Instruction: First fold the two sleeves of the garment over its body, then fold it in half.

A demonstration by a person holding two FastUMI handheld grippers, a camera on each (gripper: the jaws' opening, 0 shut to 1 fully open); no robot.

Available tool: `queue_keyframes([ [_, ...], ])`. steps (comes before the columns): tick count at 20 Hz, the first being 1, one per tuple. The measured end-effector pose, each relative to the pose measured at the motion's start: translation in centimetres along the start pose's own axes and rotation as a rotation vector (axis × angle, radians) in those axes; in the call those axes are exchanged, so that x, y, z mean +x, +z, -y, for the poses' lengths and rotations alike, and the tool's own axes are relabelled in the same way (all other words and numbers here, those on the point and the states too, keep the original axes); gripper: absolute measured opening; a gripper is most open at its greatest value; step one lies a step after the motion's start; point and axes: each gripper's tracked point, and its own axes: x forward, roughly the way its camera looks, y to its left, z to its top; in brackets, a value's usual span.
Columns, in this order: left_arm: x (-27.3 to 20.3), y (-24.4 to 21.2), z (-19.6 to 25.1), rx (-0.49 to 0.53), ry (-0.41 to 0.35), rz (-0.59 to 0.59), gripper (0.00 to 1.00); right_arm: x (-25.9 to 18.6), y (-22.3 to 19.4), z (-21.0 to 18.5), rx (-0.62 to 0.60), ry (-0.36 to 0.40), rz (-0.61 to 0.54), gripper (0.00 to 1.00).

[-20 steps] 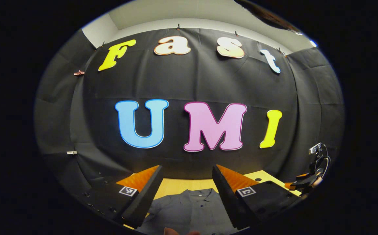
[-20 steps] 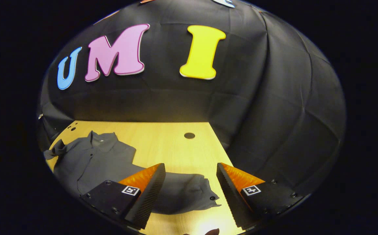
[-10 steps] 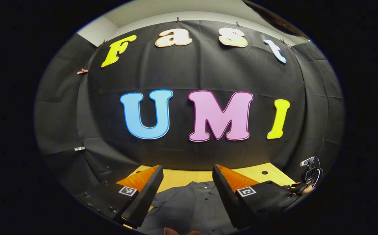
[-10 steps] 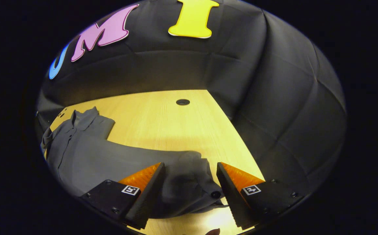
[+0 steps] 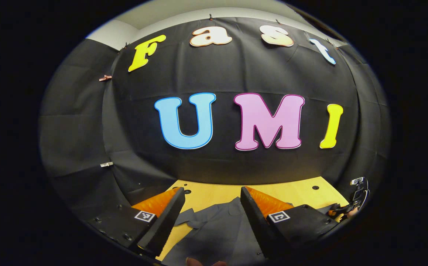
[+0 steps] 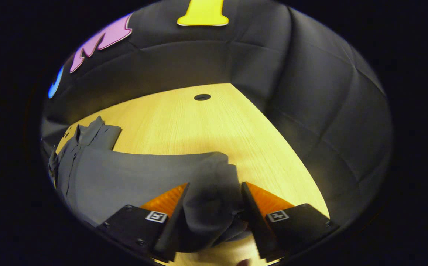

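Observation:
A grey button-up shirt point(image 6: 99, 173) lies flat on the yellow wooden table point(image 6: 199, 125), collar point(image 6: 92, 129) at the far left. One sleeve point(image 6: 210, 199) stretches out toward me. My right gripper point(image 6: 215, 184) is open and straddles the cuff end of that sleeve, a finger on each side of the cloth; I cannot tell if they touch it. In the left gripper view the shirt point(image 5: 217, 229) lies below and between the fingers of my left gripper point(image 5: 211, 191), which hangs open above it with nothing held.
The table point(image 5: 291, 190) ends at the black cloth wall behind and at the right. A round hole point(image 6: 202, 97) sits near the table's far edge. The other gripper's housing point(image 5: 356, 192) shows at the far right of the left gripper view.
My right gripper has come down and forward over the sleeve, so the cuff now sits between its fingers, which have narrowed slightly. The left gripper has tipped down and swung, showing more table.

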Motion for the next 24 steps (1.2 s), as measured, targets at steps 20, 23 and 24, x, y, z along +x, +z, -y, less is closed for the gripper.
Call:
queue_keyframes([
  [20, 4.5, -4.0, -16.6, -0.101, -0.169, 0.064, 0.96, -22.7, 15.2, -18.3, -0.005, 0.002, 0.402, 0.08],
  [23, 5.4, -5.3, -19.0, -0.132, -0.171, 0.048, 0.96, -24.5, 15.9, -22.0, -0.021, 0.021, 0.427, 0.08],
  [24, 5.8, -5.6, -19.9, -0.139, -0.167, 0.047, 0.96, -25.0, 15.9, -23.3, -0.021, 0.031, 0.432, 0.08],
])
